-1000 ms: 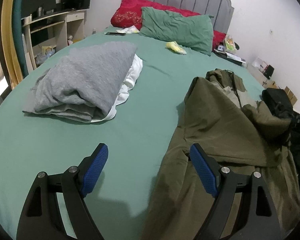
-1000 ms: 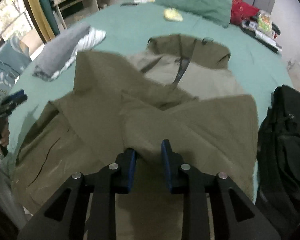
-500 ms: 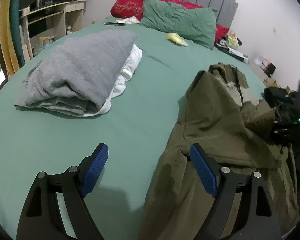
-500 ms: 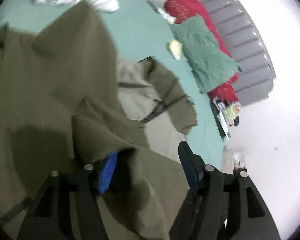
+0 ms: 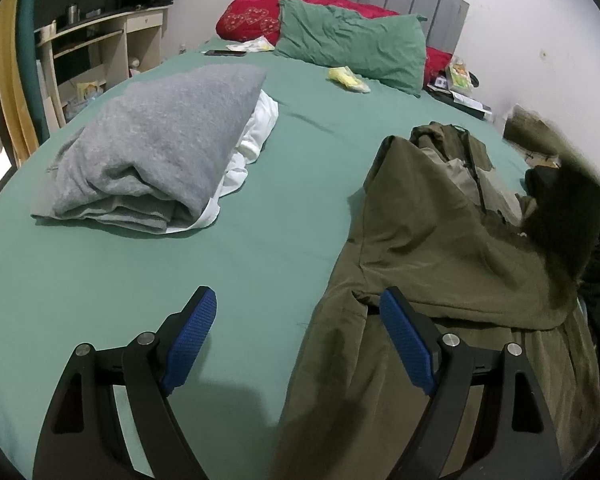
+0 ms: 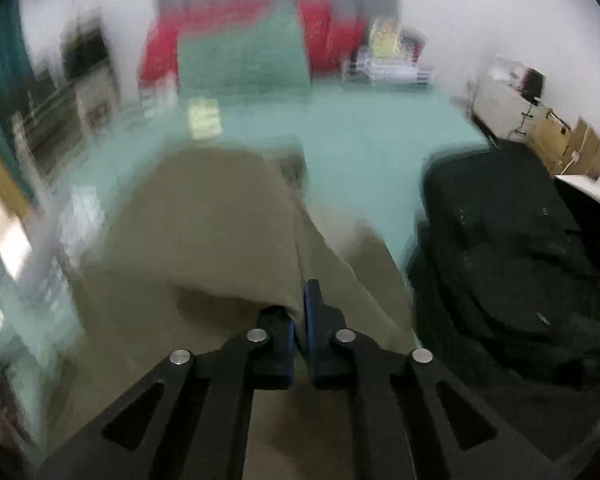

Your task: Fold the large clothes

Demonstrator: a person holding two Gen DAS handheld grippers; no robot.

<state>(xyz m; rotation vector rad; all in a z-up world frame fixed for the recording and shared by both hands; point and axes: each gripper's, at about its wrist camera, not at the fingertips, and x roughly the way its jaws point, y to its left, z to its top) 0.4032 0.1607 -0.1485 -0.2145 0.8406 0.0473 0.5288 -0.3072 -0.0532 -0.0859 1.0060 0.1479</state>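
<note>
The olive jacket (image 5: 440, 240) was spread over the right side of the green bed (image 5: 260, 260), partly folded, with a flap raised at its far right edge. The left tool (image 5: 296, 344) was held wide open and empty above the bed, its right pad just at the jacket's near edge and its left pad over bare sheet. The right tool (image 6: 299, 312) was nearly closed, with olive cloth pinched between its blue pads.

The step in hand was judged to be the carrying of a held edge across the jacket to make a fold. For this to be done well, the pinch would have to be kept firm until the edge was laid down, the cloth would be drawn level so that no slack bunched beneath, and the edge would be set in line with the layer below. The free left tool could be used to pin or smooth the near hem.

A folded grey garment (image 5: 152, 148) with white cloth (image 5: 256, 136) under it lay well apart on the left.

The right wrist view was heavily smeared, so which part of the jacket was gripped could not be told. The raised flap was blurred, and the dark bag (image 6: 512, 264) beside the jacket was cut off at the frame's edge.
</note>
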